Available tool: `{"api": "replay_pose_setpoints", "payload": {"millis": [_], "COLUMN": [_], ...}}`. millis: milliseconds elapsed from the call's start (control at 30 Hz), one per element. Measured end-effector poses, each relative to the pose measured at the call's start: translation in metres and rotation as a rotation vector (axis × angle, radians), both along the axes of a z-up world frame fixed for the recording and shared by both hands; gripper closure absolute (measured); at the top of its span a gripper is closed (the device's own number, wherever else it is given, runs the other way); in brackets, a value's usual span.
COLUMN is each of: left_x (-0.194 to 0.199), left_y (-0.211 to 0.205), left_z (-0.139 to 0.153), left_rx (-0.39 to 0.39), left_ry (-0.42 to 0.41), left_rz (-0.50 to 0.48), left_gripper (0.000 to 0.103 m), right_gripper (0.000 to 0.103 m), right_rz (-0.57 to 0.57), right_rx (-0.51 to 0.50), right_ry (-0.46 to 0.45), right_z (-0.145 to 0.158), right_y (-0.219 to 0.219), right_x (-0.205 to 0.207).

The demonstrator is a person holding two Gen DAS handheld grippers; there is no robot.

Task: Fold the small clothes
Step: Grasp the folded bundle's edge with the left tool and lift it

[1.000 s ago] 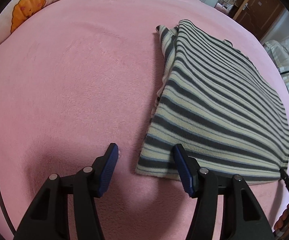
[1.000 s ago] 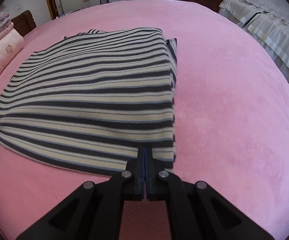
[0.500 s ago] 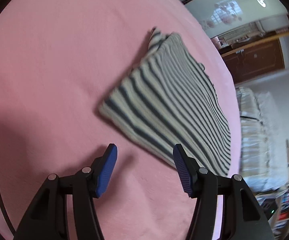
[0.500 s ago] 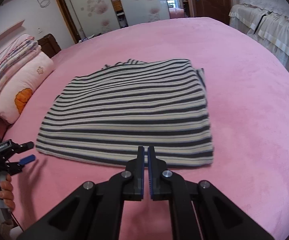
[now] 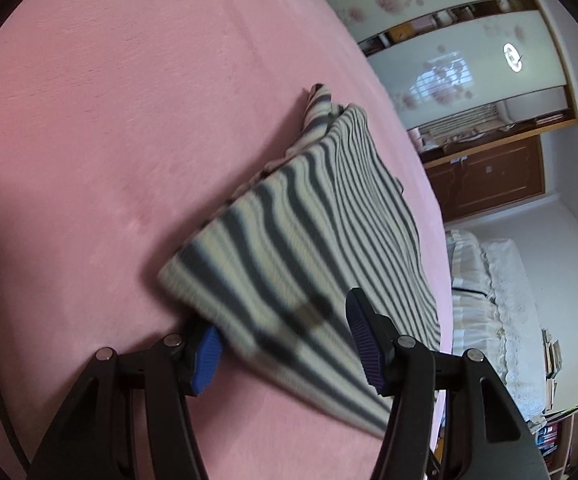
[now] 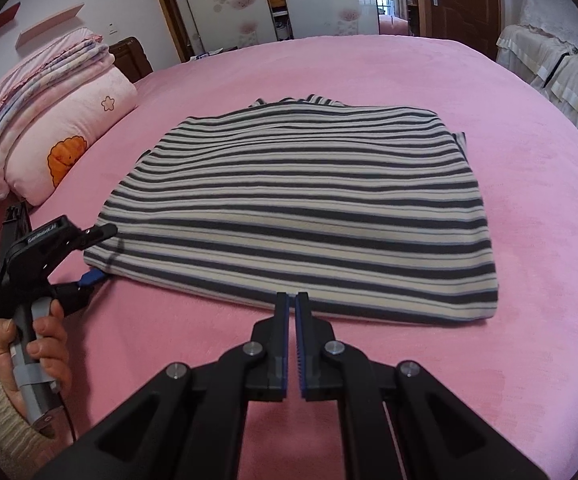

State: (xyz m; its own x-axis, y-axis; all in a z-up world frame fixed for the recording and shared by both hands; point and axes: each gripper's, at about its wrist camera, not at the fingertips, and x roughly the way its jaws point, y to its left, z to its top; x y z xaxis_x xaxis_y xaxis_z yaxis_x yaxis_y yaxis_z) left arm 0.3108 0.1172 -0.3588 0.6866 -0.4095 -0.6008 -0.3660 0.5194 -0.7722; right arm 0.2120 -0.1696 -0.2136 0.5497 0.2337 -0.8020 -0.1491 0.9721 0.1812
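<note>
The folded striped top (image 6: 301, 216), soft knit in grey and cream bands, lay flat and roughly square on the bed's (image 6: 529, 240) fuzzy pink cover; the left claw (image 5: 285, 344) stood open astride its near-left corner, one finger beneath; the right claw (image 6: 292, 308), closed and empty, hung just before the near edge.
</note>
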Motion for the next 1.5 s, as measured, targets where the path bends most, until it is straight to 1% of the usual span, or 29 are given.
{"api": "replay_pose_setpoints", "payload": {"millis": [67,267,433,500,533,567,633,700,767,800,900,1000,1167,1333,1433,1500], "left_x": [0.000,0.023,0.042,0.046,0.048,0.049,0.045,0.043,0.041,0.043,0.043,0.048,0.052,0.051,0.052,0.052], "left_y": [0.007,0.006,0.006,0.007,0.007,0.007,0.007,0.004,0.001,-0.003,-0.007,-0.007,-0.007,-0.018,-0.025,-0.029], "left_z": [0.002,0.004,0.005,0.005,0.005,0.005,0.009,0.016,0.024,0.029,0.040,0.047,0.055,0.068,0.077,0.082], "left_rx": [-0.004,-0.012,0.001,0.019,0.033,0.040,0.049,0.066,0.100,0.128,0.180,0.199,0.198,0.224,0.237,0.249], "left_ry": [-0.020,-0.084,-0.078,-0.047,-0.023,-0.002,0.003,0.002,-0.009,-0.015,-0.034,-0.038,-0.052,-0.099,-0.133,-0.146], "left_rz": [0.015,0.021,0.018,0.018,0.006,-0.010,-0.009,-0.008,-0.007,-0.010,-0.018,-0.027,-0.027,-0.032,-0.044,-0.049], "left_gripper": [0.047,0.047,0.048,0.062,0.081,0.085,0.087,0.088,0.088,0.088,0.088,0.088,0.088,0.088,0.088,0.088], "right_gripper": [0.099,0.099,0.100,0.100,0.100,0.100,0.099,0.099,0.099,0.099,0.101,0.101,0.103,0.103,0.103,0.103], "right_rz": [0.009,0.038,0.045,0.037,0.021,0.006,-0.035,-0.064,-0.084,-0.090,-0.097,-0.102,-0.094,-0.066,-0.056,-0.050], "right_rx": [-0.009,-0.033,-0.056,-0.054,-0.052,-0.048,-0.020,0.017,0.036,0.035,0.033,0.010,0.024,0.000,0.000,-0.004], "right_ry": [-0.005,-0.021,-0.043,-0.044,-0.043,-0.041,-0.038,-0.032,-0.034,-0.041,-0.084,-0.112,-0.077,0.022,0.014,0.012], "right_z": [-0.001,-0.003,-0.002,-0.002,-0.001,-0.001,0.000,0.001,0.001,0.001,0.004,0.001,-0.015,-0.052,-0.056,-0.050], "right_y": [0.003,0.012,0.018,0.018,0.017,0.015,0.009,0.004,0.002,0.003,0.014,0.029,0.045,0.055,0.054,0.053], "right_x": [0.002,0.007,0.011,0.014,0.016,0.018,0.024,0.032,0.044,0.051,0.076,0.103,0.138,0.153,0.149,0.147]}}
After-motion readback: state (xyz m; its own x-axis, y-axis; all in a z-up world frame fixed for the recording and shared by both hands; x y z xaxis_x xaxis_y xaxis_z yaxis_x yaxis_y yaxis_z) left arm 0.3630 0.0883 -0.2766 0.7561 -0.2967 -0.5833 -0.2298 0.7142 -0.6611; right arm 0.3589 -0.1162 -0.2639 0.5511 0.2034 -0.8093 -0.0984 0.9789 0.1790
